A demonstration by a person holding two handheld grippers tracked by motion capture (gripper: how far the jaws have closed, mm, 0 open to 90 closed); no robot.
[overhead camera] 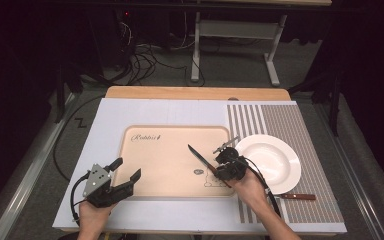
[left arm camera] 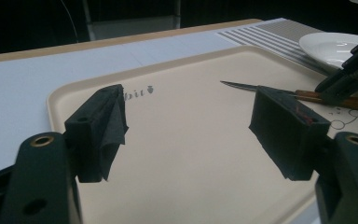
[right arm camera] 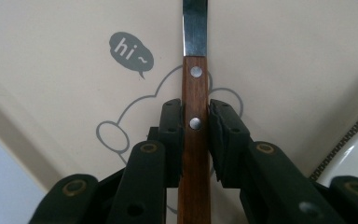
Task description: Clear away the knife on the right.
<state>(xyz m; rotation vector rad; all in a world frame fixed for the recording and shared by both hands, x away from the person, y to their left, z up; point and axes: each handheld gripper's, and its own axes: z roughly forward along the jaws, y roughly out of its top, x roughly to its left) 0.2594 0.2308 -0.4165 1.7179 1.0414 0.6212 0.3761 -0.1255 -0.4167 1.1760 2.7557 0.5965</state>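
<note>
Right now the right tool (overhead camera: 219, 161) is pinching the wooden handle of a knife (overhead camera: 201, 160), sitting a little right of centre in the high view, over the right part of the beige tray (overhead camera: 150, 150). Its own view is showing the two pads pressing on either side of the handle (right arm camera: 195, 140) at the lower rivet, with the steel blade (right arm camera: 195, 28) running straight up to the top edge of the frame, away from the tool. Beneath the handle, the tray's cartoon drawing and a "hi" speech bubble (right arm camera: 130, 52) are lying at upper left. In the high view the knife's tip is pointing toward the upper left, above the tray's middle.

Meanwhile the left tool (overhead camera: 122, 176) is sitting at the lower left of the high view, over the tray's lower left corner, its jaws spread wide with nothing between them. A white plate (overhead camera: 275, 165) is lying right of the tray, on the striped mat (overhead camera: 300, 125), and a second wooden-handled utensil (overhead camera: 298, 196) is resting just below the plate. The table (overhead camera: 105, 120) is carrying all of it.
</note>
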